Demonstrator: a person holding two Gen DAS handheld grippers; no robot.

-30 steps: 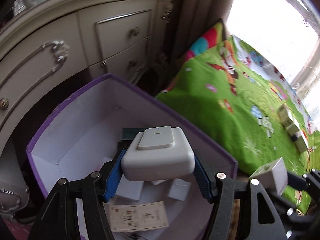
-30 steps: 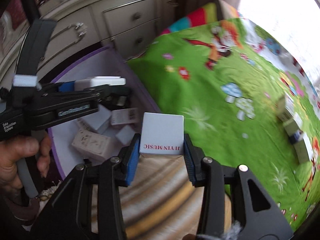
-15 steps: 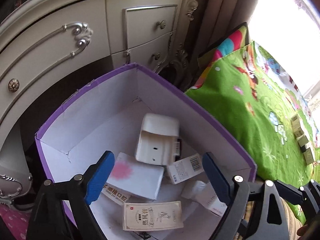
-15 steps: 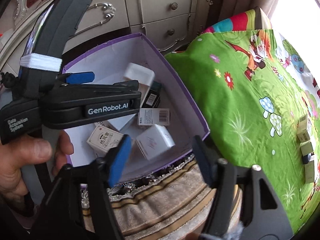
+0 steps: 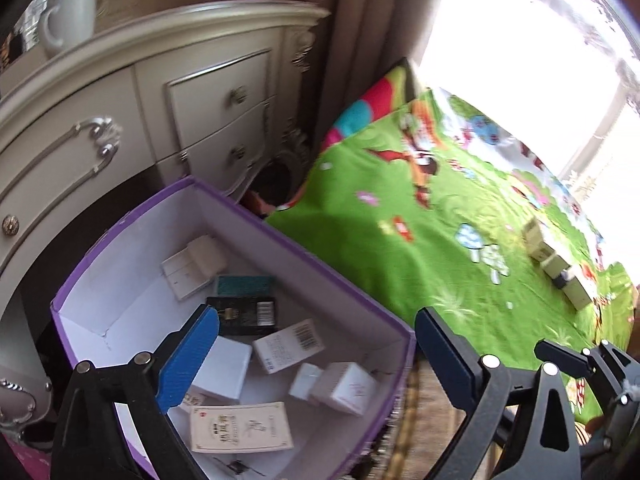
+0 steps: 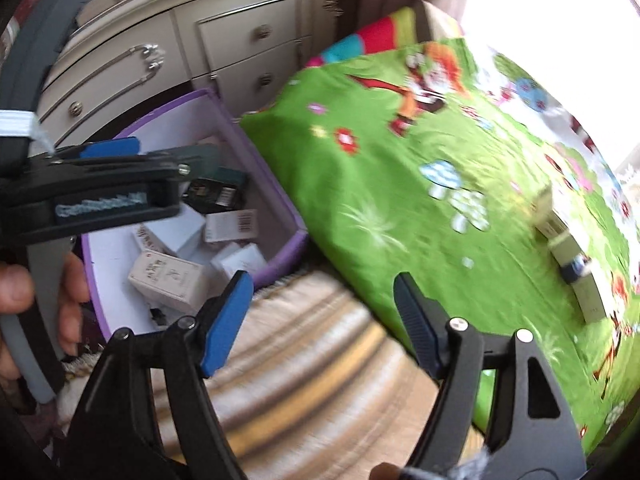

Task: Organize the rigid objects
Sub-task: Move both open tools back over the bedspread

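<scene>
The purple box [image 5: 280, 236] with a white inside holds several small cartons. A white plastic device [image 5: 192, 268] lies at its far end and a white cube carton [image 5: 346, 388] near its front corner. My left gripper [image 5: 316, 316] hangs above the box's near side, its jaws opening with nothing between them. My right gripper [image 6: 322, 278] is over the striped cushion beside the box [image 6: 264, 176], its jaws also opening and empty. More small cartons [image 6: 572, 264] lie in a row on the green blanket at the right.
A cream dresser [image 5: 200, 100] with drawers stands behind the box, a white mug [image 5: 72, 16] on top. The green cartoon blanket [image 5: 400, 248] spreads to the right under a bright window. A striped cushion [image 6: 320, 360] sits below my right gripper. A hand [image 6: 16, 292] holds the left gripper.
The left gripper let go of the white device and the right let go of the white cube carton; both now lie in the purple box. Both jaws have widened and both views have swung right.
</scene>
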